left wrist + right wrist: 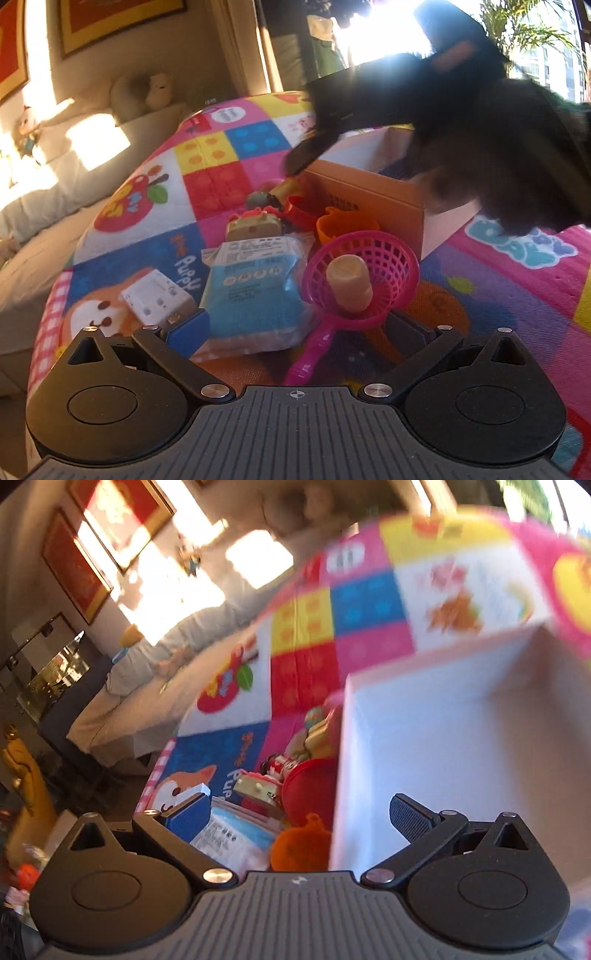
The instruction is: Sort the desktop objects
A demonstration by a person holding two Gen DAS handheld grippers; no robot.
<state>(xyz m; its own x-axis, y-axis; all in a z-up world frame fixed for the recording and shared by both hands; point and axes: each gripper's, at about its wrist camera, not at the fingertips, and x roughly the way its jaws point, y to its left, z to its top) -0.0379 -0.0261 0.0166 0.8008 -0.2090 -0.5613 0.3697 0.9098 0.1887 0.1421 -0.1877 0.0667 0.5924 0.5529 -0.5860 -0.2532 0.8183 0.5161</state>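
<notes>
My left gripper [295,328] is open and empty, low over a pile on the colourful play mat. In front of it lie a blue packet [251,284], a pink toy strainer [362,273] holding a cream cylinder [349,284], a white block [155,299], an orange cup [343,225] and a small toy [255,225]. An open cardboard box [373,199] stands behind them. My right gripper [299,816] is open and empty, above the box's near left wall [343,775]; it shows blurred and dark in the left wrist view [306,155]. The box's inside looks white.
The play mat [221,155] covers the table; its left edge drops toward a pale sofa [55,192]. In the right wrist view a red cup [310,786], an orange cup [303,845] and the blue packet [236,834] lie left of the box.
</notes>
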